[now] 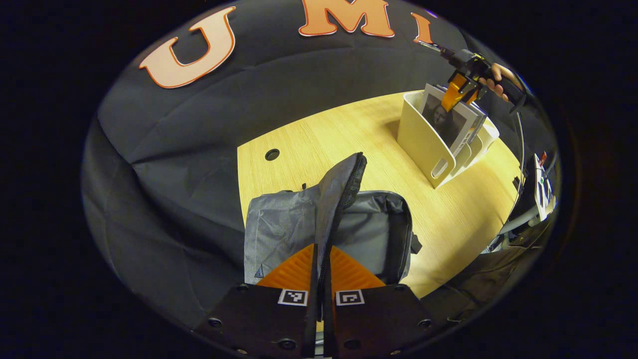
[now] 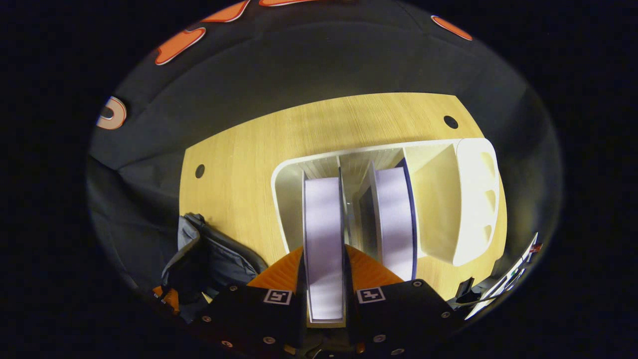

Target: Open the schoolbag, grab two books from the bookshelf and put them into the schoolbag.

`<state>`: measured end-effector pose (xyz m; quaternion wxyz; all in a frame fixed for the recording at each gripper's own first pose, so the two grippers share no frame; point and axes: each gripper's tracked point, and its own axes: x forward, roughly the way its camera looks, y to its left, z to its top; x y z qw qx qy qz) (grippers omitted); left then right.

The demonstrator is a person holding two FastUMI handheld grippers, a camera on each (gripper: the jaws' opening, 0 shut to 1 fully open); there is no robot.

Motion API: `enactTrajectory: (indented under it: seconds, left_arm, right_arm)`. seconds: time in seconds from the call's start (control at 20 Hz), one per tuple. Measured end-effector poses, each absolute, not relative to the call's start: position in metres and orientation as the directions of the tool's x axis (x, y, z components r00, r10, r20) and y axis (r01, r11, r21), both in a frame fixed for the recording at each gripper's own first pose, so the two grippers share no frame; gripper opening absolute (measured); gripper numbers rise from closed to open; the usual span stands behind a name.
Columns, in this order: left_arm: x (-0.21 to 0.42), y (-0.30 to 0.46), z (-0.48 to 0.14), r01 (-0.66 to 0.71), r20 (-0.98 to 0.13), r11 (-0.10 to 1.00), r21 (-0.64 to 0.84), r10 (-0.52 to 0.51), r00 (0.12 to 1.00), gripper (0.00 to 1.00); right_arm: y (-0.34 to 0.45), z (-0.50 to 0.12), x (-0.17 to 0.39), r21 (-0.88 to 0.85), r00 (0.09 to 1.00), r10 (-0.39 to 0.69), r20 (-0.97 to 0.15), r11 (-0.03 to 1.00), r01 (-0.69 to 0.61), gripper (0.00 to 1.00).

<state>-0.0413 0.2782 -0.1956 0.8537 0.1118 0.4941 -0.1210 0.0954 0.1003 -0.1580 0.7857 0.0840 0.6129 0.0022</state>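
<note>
Left tongs [image 1: 323, 269] clamp the schoolbag [image 1: 299, 224] flap [image 1: 339, 199] upright on the desk [image 1: 463, 214]. At two o'clock, right tongs [image 2: 324, 279] grip a book [image 2: 324, 239] in the bookshelf [image 2: 468, 199].

The schoolbag's [image 1: 324, 229] inside was hidden behind its raised flap [image 1: 341, 194], the second book's [image 2: 396, 219] lower end lay behind the right gripper [image 2: 324, 279], and the clutter [image 1: 541, 192] past the table's [image 1: 463, 219] edge was too small to make out.

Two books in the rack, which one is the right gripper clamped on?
The book in the slot nearer the schoolbag: the right gripper has a finger on each side of it. The other book, one slot over, stands untouched in the bookshelf.
</note>
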Motion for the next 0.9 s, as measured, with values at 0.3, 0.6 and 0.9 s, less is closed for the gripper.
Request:
enactTrajectory:
  seconds: [0.3,0.6,0.9]
  left_arm:
    - [-0.046,0.276,-0.196,0.317,-0.874,0.946,0.071,-0.094,0.476,0.06]
    - [-0.045,0.275,-0.194,0.317,-0.874,0.945,0.077,-0.089,0.478,0.06]
    - [-0.049,0.273,-0.191,0.306,-0.867,0.949,0.078,-0.087,0.491,0.06]
  right_arm:
    - [0.083,-0.106,0.088,0.219,0.322,0.178,-0.93,0.971,0.095,0.31]
    - [0.078,-0.046,0.062,0.32,0.396,0.275,-0.876,0.946,0.051,0.3]
    - [0.08,-0.018,0.026,0.418,0.436,0.376,-0.817,0.908,0.0,0.3]
